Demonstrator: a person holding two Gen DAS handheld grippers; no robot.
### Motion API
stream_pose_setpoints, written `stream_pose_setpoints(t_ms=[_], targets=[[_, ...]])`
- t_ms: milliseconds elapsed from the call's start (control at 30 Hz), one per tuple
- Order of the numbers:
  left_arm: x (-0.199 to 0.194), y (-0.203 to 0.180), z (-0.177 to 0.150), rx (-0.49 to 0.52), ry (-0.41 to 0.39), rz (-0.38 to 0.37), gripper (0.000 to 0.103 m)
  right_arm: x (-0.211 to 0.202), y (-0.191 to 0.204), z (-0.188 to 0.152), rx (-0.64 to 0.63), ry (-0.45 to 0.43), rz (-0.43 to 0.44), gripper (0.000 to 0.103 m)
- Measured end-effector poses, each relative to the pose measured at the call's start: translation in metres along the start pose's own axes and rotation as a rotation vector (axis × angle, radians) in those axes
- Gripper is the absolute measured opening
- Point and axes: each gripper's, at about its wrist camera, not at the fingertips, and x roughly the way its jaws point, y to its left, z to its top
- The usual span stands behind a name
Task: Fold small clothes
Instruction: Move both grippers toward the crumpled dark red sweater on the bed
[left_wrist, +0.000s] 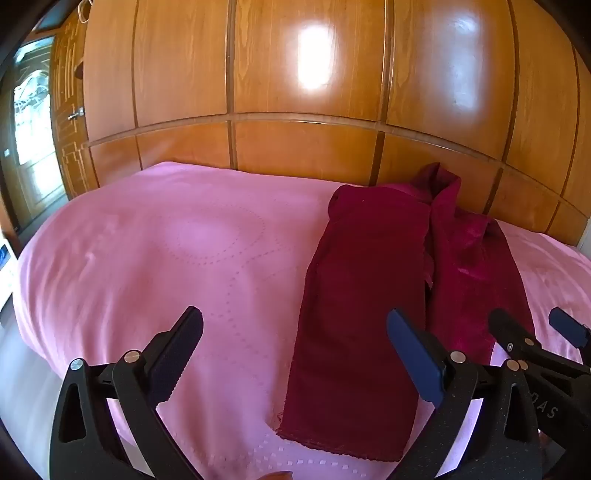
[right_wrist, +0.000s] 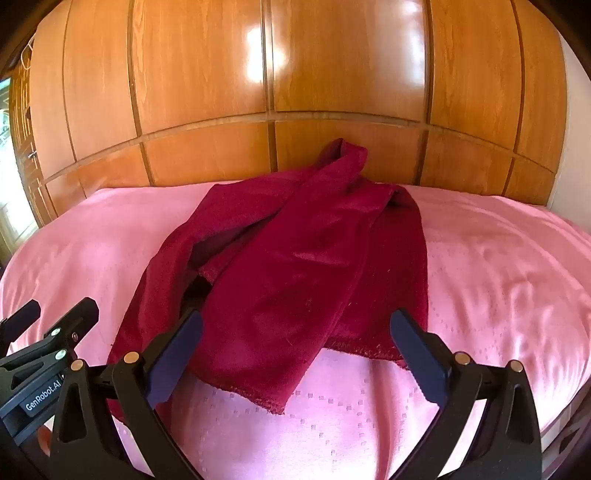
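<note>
A dark red velvet garment (left_wrist: 362, 295) lies lengthwise on the pink bedspread (left_wrist: 166, 258), loosely doubled over, with its far end bunched against the wooden wardrobe. My left gripper (left_wrist: 299, 354) hovers open over the garment's near left edge with nothing between its fingers. In the right wrist view the garment (right_wrist: 295, 258) fills the middle, one layer draped diagonally over another. My right gripper (right_wrist: 297, 354) is open above its near hem and grips nothing. Each gripper shows in the other's view: the right gripper (left_wrist: 537, 330) and the left gripper (right_wrist: 53, 314).
A glossy wooden wardrobe (left_wrist: 303, 74) runs along the far side of the bed. A door (left_wrist: 33, 122) with glass stands at the far left. The bedspread (right_wrist: 498, 277) stretches bare to both sides of the garment, and the bed's edge drops away at the left.
</note>
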Motion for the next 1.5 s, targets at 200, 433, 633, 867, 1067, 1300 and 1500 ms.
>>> stream_pose_setpoints(t_ms=[200, 433, 633, 867, 1067, 1300, 1500], targets=[[0.001, 0.002, -0.003, 0.002, -0.001, 0.003, 0.099, 0.007, 0.0, -0.004, 0.013, 0.037, 0.013, 0.101], [0.0, 0.003, -0.003, -0.015, 0.003, -0.005, 0.099, -0.008, 0.0, -0.003, -0.007, -0.039, 0.033, 0.101], [-0.001, 0.006, -0.005, -0.014, -0.001, 0.001, 0.099, 0.002, -0.005, -0.014, 0.018, 0.064, 0.111, 0.099], [0.0, 0.01, -0.004, -0.016, -0.004, 0.007, 0.099, 0.015, -0.009, -0.025, 0.029, 0.218, 0.15, 0.101], [0.002, 0.011, -0.005, -0.016, 0.006, 0.005, 0.099, 0.004, -0.005, -0.014, -0.071, 0.105, 0.063, 0.101], [0.005, 0.009, -0.007, -0.007, 0.022, 0.0, 0.099, 0.006, -0.011, -0.019, -0.105, 0.091, 0.072, 0.082], [0.008, 0.007, -0.008, 0.004, 0.03, 0.0, 0.099, -0.001, -0.013, -0.014, -0.093, 0.059, 0.105, 0.08]])
